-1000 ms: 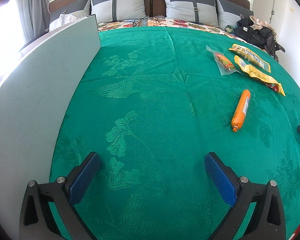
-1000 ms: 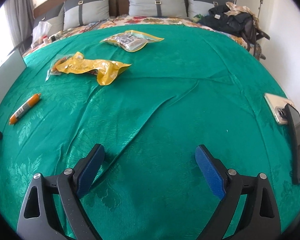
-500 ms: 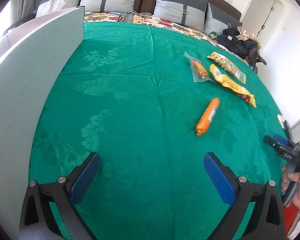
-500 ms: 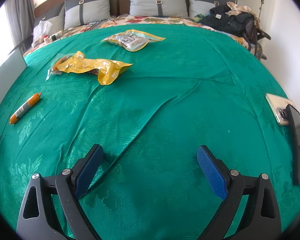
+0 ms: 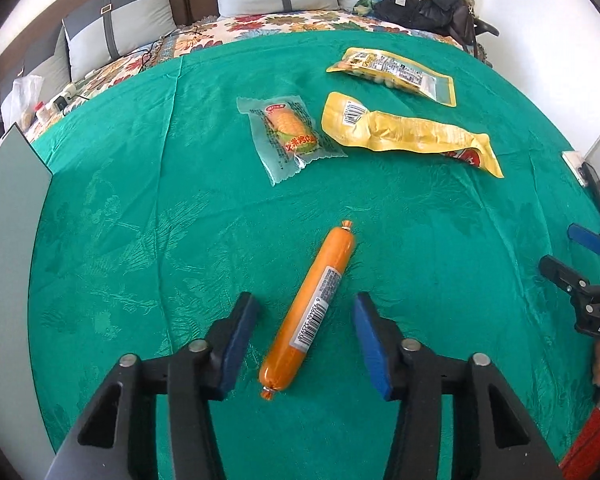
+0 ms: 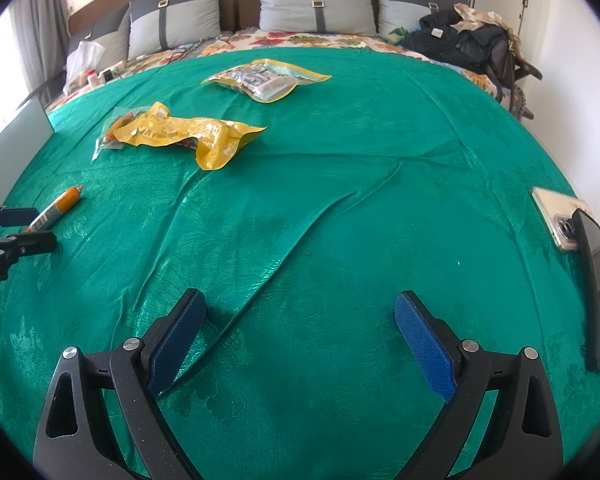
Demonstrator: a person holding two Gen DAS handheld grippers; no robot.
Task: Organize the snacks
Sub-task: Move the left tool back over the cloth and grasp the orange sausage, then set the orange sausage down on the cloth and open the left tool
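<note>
An orange sausage stick (image 5: 314,304) lies on the green cloth (image 5: 140,220). My left gripper (image 5: 305,312) is open with its fingers either side of the sausage's near half, not touching it. Beyond lie a clear corn packet (image 5: 290,132), a long yellow packet (image 5: 408,134) and a yellow-edged snack bag (image 5: 396,74). My right gripper (image 6: 298,322) is open and empty over bare cloth. In the right wrist view the sausage (image 6: 56,210), long yellow packet (image 6: 188,132) and snack bag (image 6: 266,78) lie to the left and far.
A grey-white board (image 5: 8,240) stands along the left edge. Two phones (image 6: 580,248) lie at the right edge of the cloth. Pillows (image 6: 316,0) and a dark pile of clothes (image 6: 464,46) lie at the back. My right gripper shows at the right of the left wrist view (image 5: 572,256).
My left gripper has swung right and forward to the sausage, which now lies between its fingers, and the fingers have narrowed. My right gripper has barely moved.
</note>
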